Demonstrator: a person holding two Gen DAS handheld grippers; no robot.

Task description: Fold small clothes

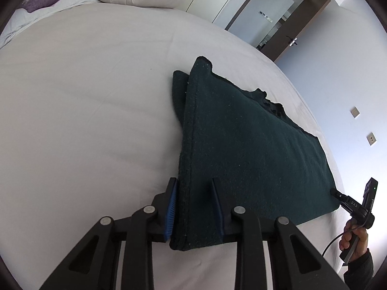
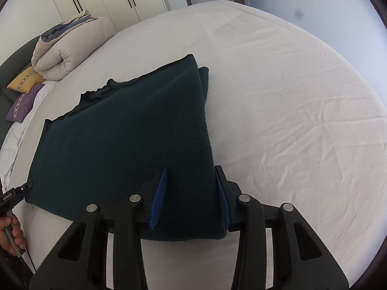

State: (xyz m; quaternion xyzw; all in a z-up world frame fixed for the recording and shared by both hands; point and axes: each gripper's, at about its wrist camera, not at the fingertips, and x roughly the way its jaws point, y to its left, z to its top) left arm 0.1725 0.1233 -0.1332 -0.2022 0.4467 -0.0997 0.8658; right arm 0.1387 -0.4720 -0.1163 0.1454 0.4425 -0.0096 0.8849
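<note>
Left gripper (image 1: pixel 194 207) and right gripper (image 2: pixel 191 193) — both partly closed, gripping.

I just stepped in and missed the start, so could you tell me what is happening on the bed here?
A person is folding a dark green garment on a white bed sheet, with a handheld gripper in each hand. The left gripper has one near corner of the cloth between its blue pads, and the right gripper has the other. The near edge is raised off the sheet while the far part lies flat. A rolled duvet and cushions sit farther back.

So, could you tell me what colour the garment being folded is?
Dark green garment, seen best in the left wrist view.
</note>
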